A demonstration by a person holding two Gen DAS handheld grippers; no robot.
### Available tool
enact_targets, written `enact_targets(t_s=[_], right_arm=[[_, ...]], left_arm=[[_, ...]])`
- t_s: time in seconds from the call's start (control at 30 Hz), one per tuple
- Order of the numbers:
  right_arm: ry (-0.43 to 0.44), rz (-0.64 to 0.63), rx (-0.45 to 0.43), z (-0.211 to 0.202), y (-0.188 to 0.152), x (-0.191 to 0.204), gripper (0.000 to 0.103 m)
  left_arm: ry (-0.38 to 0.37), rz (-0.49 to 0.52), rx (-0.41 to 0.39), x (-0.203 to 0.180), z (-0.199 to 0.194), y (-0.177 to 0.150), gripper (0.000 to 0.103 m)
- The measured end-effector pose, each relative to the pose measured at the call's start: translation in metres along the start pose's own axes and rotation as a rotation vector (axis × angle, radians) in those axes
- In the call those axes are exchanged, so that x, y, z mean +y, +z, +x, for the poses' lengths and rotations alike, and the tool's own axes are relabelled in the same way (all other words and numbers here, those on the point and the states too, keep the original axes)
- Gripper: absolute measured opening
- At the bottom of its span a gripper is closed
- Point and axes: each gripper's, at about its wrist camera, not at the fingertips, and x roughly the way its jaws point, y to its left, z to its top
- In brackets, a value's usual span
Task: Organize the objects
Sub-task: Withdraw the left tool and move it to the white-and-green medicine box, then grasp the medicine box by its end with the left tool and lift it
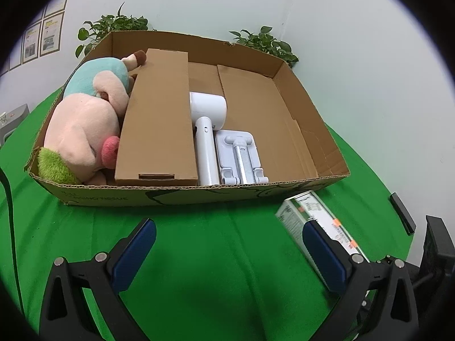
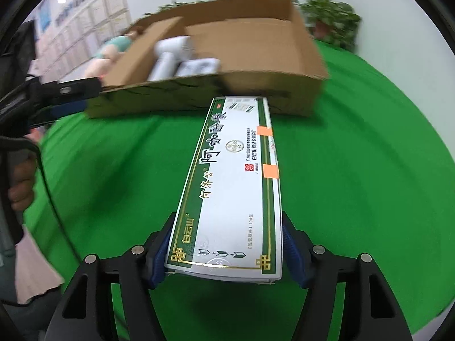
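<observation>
Clearly the cardboard tray (image 1: 284, 65) is my target: it sits on the green cloth (image 1: 199, 241) with its right half bare, while the plush toy (image 1: 82, 122), the brown carton (image 1: 159, 119), the white hair dryer (image 1: 206, 130) and the phone stand (image 1: 241, 156) are packed tight to the left, I judge to leave room. The medicine box (image 2: 230, 184) lies lengthwise on the cloth just before the tray's near wall. My right gripper (image 2: 227, 253) has its blue pads clamped on the box's near end, gripping the narrow sides. My left gripper (image 1: 227, 258) stands wide and empty over cloth. Only the left view shows the tray's contents sharply; only the right view shows the grip, and a hand (image 2: 21, 187) on the other handle.
</observation>
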Motion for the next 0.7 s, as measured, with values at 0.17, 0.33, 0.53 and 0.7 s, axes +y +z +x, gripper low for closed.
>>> enact_targets(t_s=[0.17, 0.33, 0.53, 0.7], right_arm=[[0.029, -0.066, -0.015, -0.005, 0.001, 0.023, 0.097], [0.054, -0.06, -0.003, -0.004, 0.001, 0.017, 0.102], [0.063, -0.031, 0.006, -0.003, -0.002, 0.011, 0.078], [0.11, 0.015, 0.037, -0.001, -0.011, 0.01, 0.062]], left_arm=[[-0.157, -0.085, 0.091, 0.011, 0.013, -0.003, 0.102], [-0.305, -0.151, 0.184, 0.005, 0.036, -0.008, 0.102], [-0.39, -0.23, 0.253, 0.004, 0.057, -0.014, 0.1], [-0.445, -0.232, 0.314, -0.001, 0.064, -0.02, 0.09]])
